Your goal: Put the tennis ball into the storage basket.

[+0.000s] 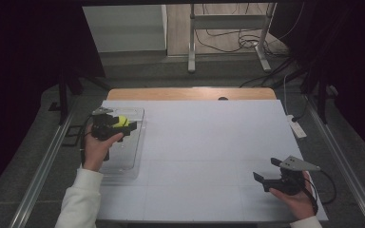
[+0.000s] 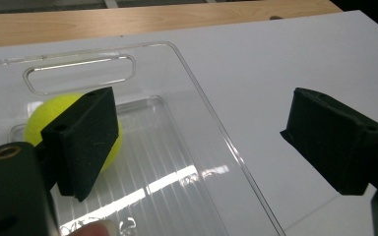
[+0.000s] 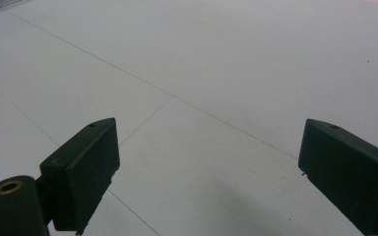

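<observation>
A yellow-green ball [image 1: 120,120] lies in the far end of a clear plastic tray [image 1: 125,152] at the table's left. My left gripper [image 1: 119,126] hovers over that end of the tray, held in a hand with a white sleeve. In the left gripper view the ball [image 2: 42,118] rests on the ribbed tray floor, partly hidden behind the left jaw. The left gripper [image 2: 202,125] is open, and nothing sits between its pads. My right gripper [image 1: 265,170] rests low near the table's front right corner. It is open [image 3: 206,162] over bare white surface.
The tray's rim [image 2: 216,132] has a handle slot [image 2: 78,73] at its far end. A white sheet [image 1: 209,142] covers the table, with a wooden strip [image 1: 190,93] at the back. A white power strip [image 1: 297,127] lies off the right edge.
</observation>
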Demonstrator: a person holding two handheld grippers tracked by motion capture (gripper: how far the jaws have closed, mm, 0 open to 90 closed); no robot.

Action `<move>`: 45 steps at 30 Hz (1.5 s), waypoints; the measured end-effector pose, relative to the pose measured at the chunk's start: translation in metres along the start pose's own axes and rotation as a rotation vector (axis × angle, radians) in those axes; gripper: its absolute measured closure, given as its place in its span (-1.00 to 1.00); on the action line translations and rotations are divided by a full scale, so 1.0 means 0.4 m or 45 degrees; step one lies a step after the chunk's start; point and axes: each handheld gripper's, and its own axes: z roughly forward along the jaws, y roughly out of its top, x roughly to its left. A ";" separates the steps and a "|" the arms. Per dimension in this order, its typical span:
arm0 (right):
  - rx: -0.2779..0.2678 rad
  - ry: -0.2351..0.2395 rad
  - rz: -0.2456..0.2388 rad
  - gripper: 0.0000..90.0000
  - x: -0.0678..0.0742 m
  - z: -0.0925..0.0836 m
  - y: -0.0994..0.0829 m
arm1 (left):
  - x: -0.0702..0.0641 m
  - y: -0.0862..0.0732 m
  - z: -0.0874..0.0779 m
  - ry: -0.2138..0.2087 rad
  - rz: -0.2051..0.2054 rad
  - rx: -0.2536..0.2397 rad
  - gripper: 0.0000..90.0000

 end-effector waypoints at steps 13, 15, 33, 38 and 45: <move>0.005 -0.001 -0.006 -0.80 0.000 0.002 -0.001 | -0.052 -0.053 -0.050 -0.062 0.076 0.003 -0.69; 0.006 -0.002 -0.004 -0.80 0.000 0.002 -0.001 | -0.059 -0.064 -0.054 -0.075 0.091 0.000 -0.69; 0.010 -0.004 -0.007 -0.80 0.002 0.006 0.002 | -0.110 -0.189 -0.096 -0.092 0.200 -0.054 -0.70; 0.009 -0.006 -0.015 -0.80 0.002 0.007 0.004 | -0.120 -0.204 -0.091 -0.099 0.219 -0.040 -0.70; 0.010 -0.010 -0.015 -0.80 0.002 0.006 0.004 | -0.120 -0.204 -0.089 -0.101 0.220 -0.045 -0.69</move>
